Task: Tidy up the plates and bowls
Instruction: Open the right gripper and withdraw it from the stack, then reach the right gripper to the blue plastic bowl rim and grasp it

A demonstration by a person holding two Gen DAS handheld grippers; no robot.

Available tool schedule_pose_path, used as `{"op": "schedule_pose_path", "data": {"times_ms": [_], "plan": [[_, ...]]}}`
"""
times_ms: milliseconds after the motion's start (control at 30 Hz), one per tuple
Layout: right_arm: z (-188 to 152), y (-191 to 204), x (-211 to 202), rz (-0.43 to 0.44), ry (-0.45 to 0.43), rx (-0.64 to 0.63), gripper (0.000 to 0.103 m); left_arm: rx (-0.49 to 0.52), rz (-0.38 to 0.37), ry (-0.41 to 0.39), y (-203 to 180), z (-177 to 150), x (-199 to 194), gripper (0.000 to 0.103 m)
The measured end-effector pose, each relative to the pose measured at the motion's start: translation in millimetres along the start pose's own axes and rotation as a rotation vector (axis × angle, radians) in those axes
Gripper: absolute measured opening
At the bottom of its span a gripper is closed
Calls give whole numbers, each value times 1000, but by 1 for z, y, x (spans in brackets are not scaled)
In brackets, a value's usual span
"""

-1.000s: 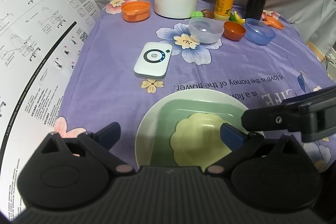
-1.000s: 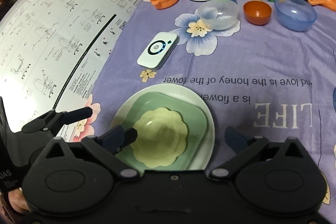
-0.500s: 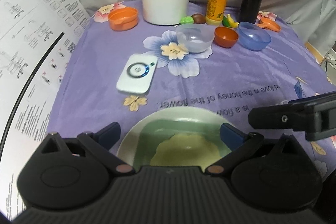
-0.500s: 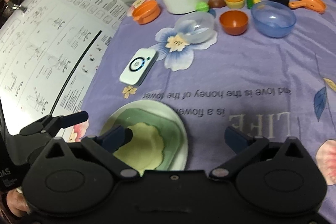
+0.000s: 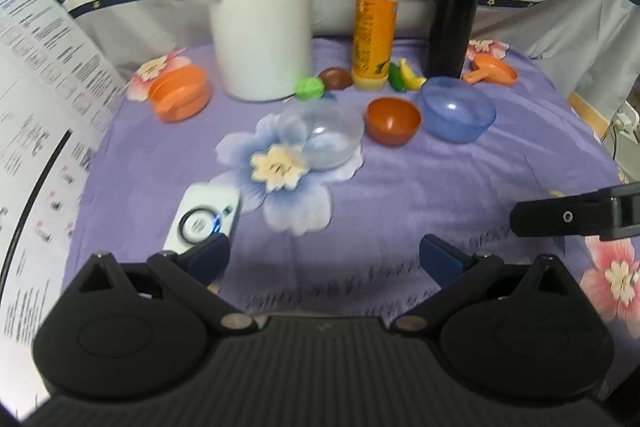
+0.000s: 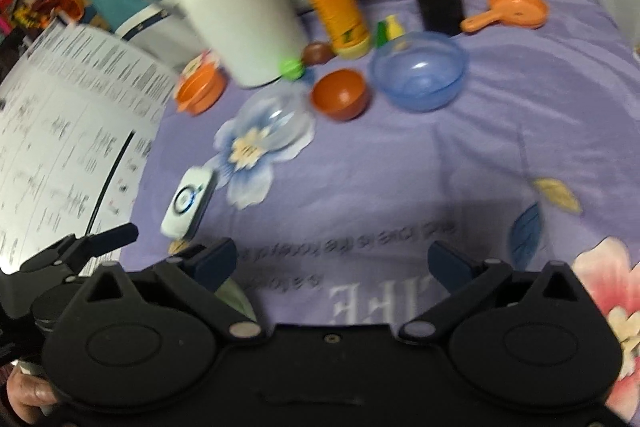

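Note:
Three bowls stand in a row at the back of the purple cloth: a clear bowl, a small red-brown bowl and a blue bowl. My left gripper is open and empty above the cloth. My right gripper is open and empty. Only a pale green sliver of the stacked plates shows by the right gripper's left finger. The plates are hidden in the left wrist view.
A white thermos, an orange bottle and a black flask stand at the back. An orange lidded dish, an orange scoop, toy food, a white device and a printed sheet are here.
Both grippers have pulled up and tilted toward the back of the table. The stacked plates have dropped out of view below them. Both grippers stay open.

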State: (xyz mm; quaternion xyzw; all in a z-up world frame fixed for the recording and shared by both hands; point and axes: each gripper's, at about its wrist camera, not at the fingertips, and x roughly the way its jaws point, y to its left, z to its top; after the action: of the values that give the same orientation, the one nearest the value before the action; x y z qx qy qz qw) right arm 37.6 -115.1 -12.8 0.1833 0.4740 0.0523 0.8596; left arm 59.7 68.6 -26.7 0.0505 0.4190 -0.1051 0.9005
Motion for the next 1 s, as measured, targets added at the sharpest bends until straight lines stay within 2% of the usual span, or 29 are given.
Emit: {"op": "schedule_pose_path", "data": {"times_ms": [300,433,767,867,933,967,1000], "plan": [[36,-44,6,-82,-46,9,103,22,-36,-40,-26,48,36,103],[53,-60,10,-94,-60,17,103,36,-44,-57,-39,68,52,103],[95,-111,30,-76,-96,138,103,54,-60,-65,-62,105,94,103],[104,-123,40,-61,-111,183,92,64,-63,-69,-69,113,105,103],[111,-131,50,-53,-109,200,77,71,-68,-69,-76,119,113,102],[114,-133,55,-38,-106,208,72,76,-70,-69,-79,121,117,101],[116,-135,59,-24,-101,215,63,83,-71,-68,-82,123,120,97]]}}
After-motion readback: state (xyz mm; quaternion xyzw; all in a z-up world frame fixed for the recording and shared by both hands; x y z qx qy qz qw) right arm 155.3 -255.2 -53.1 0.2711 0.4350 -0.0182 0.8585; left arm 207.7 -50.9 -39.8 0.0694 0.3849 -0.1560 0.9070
